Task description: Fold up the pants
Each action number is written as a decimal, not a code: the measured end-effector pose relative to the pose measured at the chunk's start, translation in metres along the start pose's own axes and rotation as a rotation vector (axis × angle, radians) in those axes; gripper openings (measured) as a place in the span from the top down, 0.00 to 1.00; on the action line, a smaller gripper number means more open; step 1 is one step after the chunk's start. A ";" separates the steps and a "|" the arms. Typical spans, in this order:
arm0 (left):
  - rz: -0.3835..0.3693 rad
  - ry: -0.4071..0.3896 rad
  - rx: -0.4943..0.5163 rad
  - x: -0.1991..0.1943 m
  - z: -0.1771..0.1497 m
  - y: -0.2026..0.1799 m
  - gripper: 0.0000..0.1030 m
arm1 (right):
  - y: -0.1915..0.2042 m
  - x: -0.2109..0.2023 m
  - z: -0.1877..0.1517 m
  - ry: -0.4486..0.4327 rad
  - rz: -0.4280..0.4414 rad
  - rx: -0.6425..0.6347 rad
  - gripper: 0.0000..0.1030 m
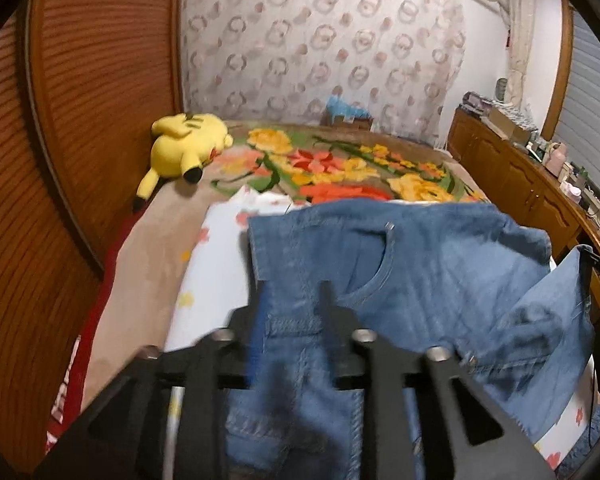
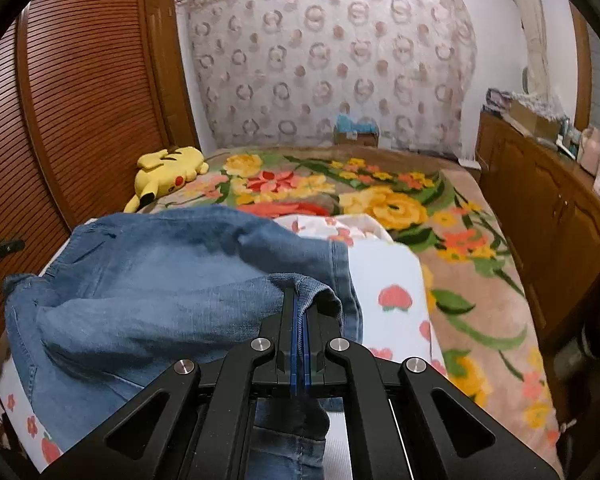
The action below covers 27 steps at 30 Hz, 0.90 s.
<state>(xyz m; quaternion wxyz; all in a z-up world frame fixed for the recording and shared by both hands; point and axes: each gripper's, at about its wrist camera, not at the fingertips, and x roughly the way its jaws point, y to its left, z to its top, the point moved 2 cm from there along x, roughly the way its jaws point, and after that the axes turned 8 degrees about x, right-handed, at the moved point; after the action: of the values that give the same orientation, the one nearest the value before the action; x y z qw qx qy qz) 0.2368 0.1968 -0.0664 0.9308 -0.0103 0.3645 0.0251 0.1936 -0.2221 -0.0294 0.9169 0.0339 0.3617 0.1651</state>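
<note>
Folding the pants on the bed

We pinch the pants [image 2: 148,280] at the waistband with the left hand-held gripper [image 1: 294,296] and at the hem with the right hand-held gripper [image 2: 300,304], lifting both ends over the bed [image 2: 480,248] so they meet.

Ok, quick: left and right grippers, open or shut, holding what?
Left gripper: shut on the jeans waistband.
Right gripper: shut on a jeans hem.
</note>
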 end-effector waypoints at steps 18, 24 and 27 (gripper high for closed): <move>-0.060 0.189 -0.060 0.016 -0.051 0.013 0.55 | 0.006 -0.008 0.000 0.017 0.002 0.012 0.99; -0.076 0.181 -0.080 0.022 -0.054 0.016 0.56 | 0.005 -0.009 -0.003 0.022 0.007 0.016 0.99; -0.094 0.179 -0.052 0.023 -0.053 0.012 0.71 | 0.005 -0.010 -0.005 0.027 0.011 0.021 0.99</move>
<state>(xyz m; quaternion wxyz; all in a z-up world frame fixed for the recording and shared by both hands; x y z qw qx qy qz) 0.2171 0.2075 -0.1206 0.8941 -0.0539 0.4444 -0.0104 0.1826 -0.2210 -0.0256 0.9106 0.0434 0.3757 0.1668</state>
